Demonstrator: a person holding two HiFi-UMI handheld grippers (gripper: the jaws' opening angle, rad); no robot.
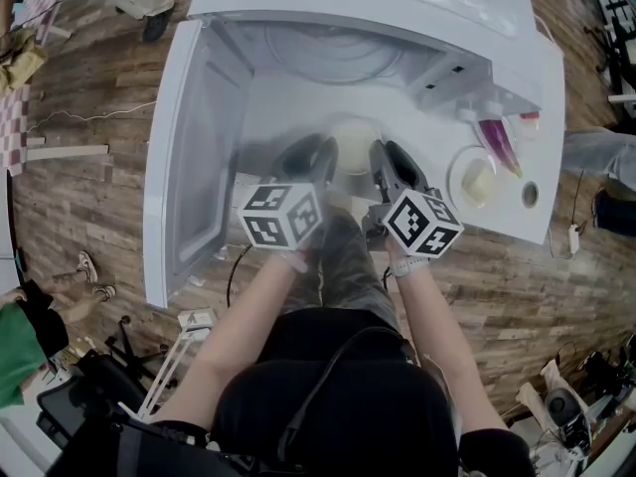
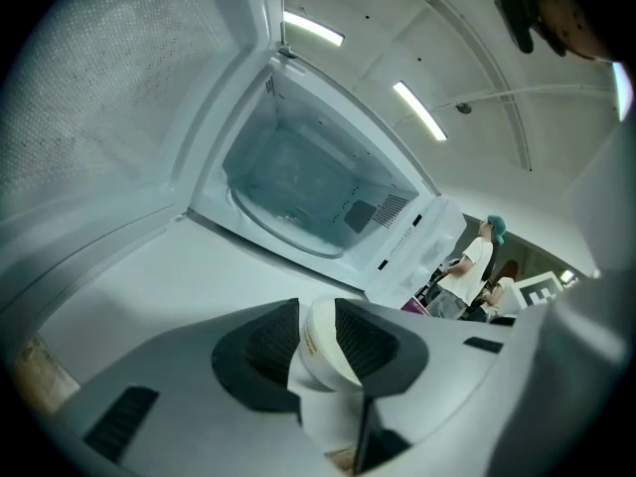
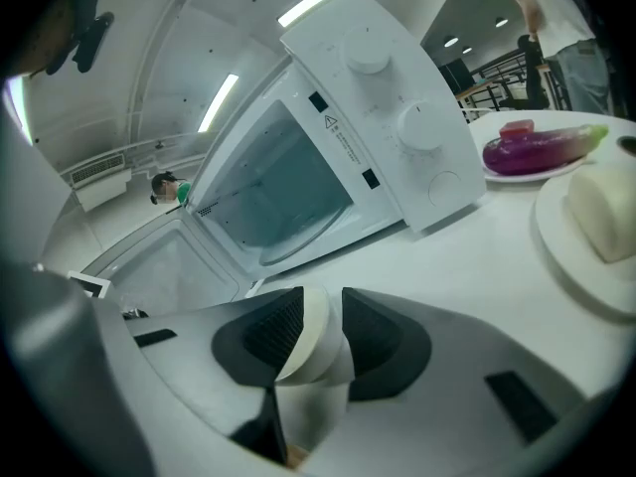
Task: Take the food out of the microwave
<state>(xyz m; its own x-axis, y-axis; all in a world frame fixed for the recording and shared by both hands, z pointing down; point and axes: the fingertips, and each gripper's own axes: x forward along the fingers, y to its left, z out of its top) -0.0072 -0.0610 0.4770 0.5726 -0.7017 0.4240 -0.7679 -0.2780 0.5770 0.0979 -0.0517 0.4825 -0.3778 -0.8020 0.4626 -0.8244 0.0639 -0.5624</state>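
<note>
In bkgd, wood-plank floor point(image 1: 79, 197) is seen round white surface point(image 1: 552, 137); 2 strip lights point(image 2: 314, 29) are fixed on pale ceiling point(image 2: 447, 28).

the person wears a black top point(image 1: 397, 410) crossed by a thin black strap point(image 1: 323, 381), mottled grey-green trousers point(image 1: 348, 256) and a pale band point(image 1: 407, 264) at the right wrist. the left gripper point(image 1: 310, 157) and the right gripper point(image 1: 395, 163) have dark rounded bodies, and each carries a white cube printed with black square markers, the left cube point(image 1: 281, 215) and the right cube point(image 1: 422, 223). seen from the gripper views, their jaws are smooth grey shells set with black ribbed pads point(image 2: 273, 341).
</note>
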